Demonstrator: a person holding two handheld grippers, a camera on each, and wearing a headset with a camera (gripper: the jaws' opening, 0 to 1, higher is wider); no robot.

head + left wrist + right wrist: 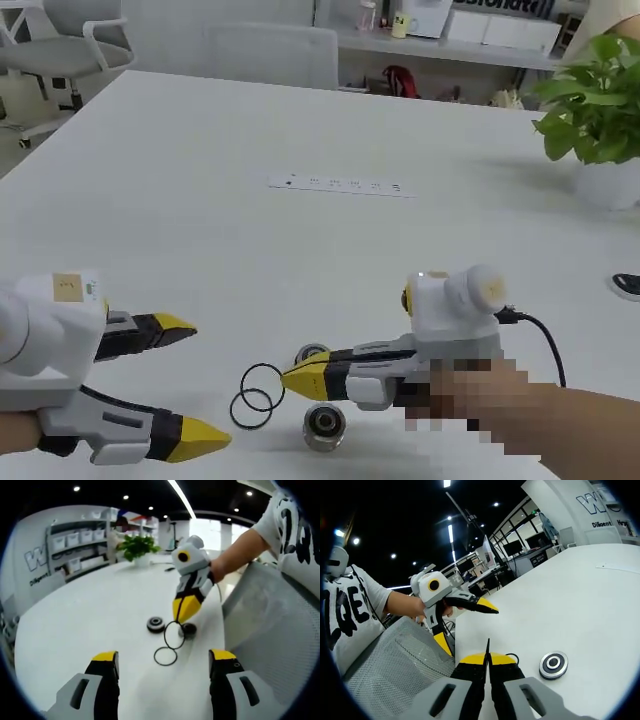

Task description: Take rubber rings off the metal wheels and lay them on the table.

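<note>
Rubber ring (262, 364) number two is pinched at its rim by the right gripper (295, 378), whose jaws are pressed together on the thin band. The ring extends away from the yellow tips toward the person's left, and its low edge sits at or just above the counter (300, 250); I cannot tell if it touches. It overlaps a second rubber ring (231, 408) lying flat just beside it. Two metal wheels flank the gripper's tips: one (313, 353) on the far side, one (325, 425) on the near side. The left gripper (205, 380) hovers near the rings on their other side with its jaws spread wide and nothing between them. By my judgement, laying the ring down needs only a short drop and release from the right gripper, which is the nearer one.
</note>
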